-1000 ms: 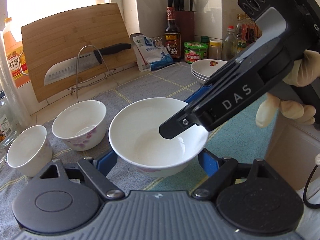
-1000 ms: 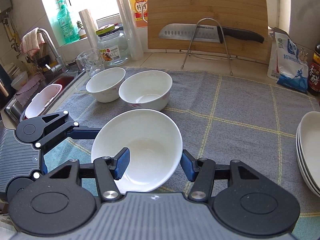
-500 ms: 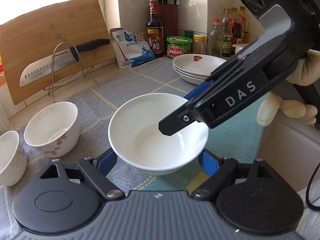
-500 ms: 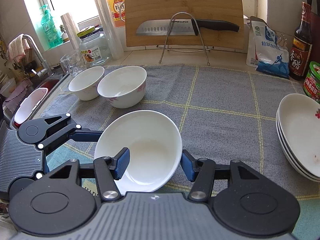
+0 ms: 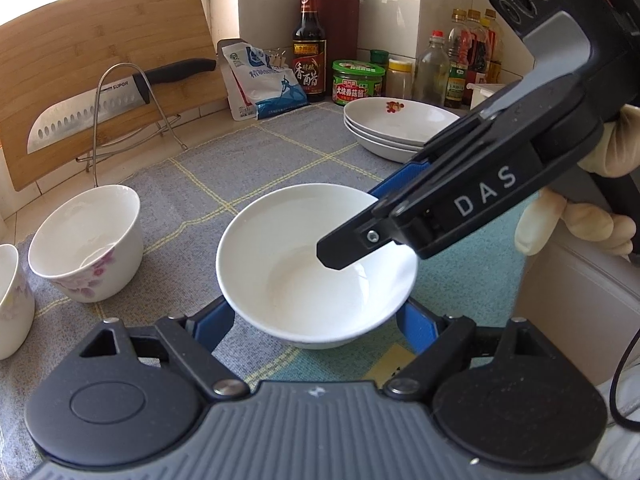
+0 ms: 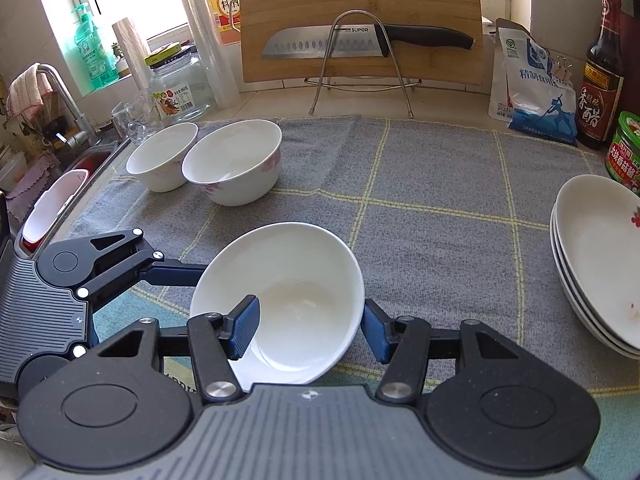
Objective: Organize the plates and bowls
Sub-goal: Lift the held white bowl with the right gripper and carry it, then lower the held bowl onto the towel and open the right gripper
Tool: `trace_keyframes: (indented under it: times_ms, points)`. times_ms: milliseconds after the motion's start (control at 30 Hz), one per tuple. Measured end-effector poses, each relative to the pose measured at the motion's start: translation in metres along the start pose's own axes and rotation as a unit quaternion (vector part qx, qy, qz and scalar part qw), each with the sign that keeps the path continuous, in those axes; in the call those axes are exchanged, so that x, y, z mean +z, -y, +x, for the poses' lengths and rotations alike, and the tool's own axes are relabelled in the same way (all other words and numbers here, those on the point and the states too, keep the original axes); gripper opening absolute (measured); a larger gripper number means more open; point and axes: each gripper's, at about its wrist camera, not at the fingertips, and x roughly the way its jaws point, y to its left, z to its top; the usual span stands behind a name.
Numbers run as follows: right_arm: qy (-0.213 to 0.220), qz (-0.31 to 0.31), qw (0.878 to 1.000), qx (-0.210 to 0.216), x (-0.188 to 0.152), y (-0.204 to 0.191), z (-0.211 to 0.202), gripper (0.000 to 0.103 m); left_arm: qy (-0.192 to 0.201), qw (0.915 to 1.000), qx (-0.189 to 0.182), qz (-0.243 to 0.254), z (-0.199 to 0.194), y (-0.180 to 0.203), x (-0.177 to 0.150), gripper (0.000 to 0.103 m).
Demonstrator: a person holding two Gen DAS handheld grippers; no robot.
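Wide white bowl (image 6: 288, 300) held above the cloth-covered surface (image 6: 440, 240): right tool (image 6: 308, 330) clamps its rim, one finger inside; left tool (image 5: 312, 320) grips its outer wall. Two flowered bowls (image 6: 234, 162) lie ahead-left, stacked plates (image 6: 596, 256) right.

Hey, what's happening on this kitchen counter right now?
A person is tidying dishes with two handheld grippers. The right gripper is shut on the rim of a plain white bowl, one finger inside and one outside, while the left gripper cradles its sides. Two flowered bowls wait on the grey mat, and a stack of plates sits on its other side.
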Motion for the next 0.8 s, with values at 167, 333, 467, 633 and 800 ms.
trace_keyframes:
  times_ms: [167, 333, 467, 633, 800]
  points:
    - [-0.001, 0.004, 1.000, 0.001, 0.000, 0.002, 0.002, 0.065, 0.000, 1.0000, -0.003, 0.003, 0.001, 0.001, 0.001, 0.088]
    - [0.020, 0.000, 1.000, 0.004, 0.001, 0.001, -0.003, 0.095, 0.013, 0.9997, 0.005, 0.019, -0.002, 0.001, 0.003, 0.098]
    - [0.037, -0.009, 0.999, 0.006, 0.008, -0.003, -0.007, 0.103, 0.009, 0.9997, 0.008, 0.021, -0.004, -0.001, 0.003, 0.099]
    - [0.036, -0.030, 0.999, 0.000, 0.013, -0.011, -0.004, 0.103, 0.013, 0.9996, 0.022, 0.014, -0.017, -0.007, -0.001, 0.099]
    - [0.038, -0.055, 0.998, 0.005, 0.023, -0.021, -0.001, 0.103, 0.024, 0.9981, 0.056, -0.009, -0.032, -0.024, -0.006, 0.099]
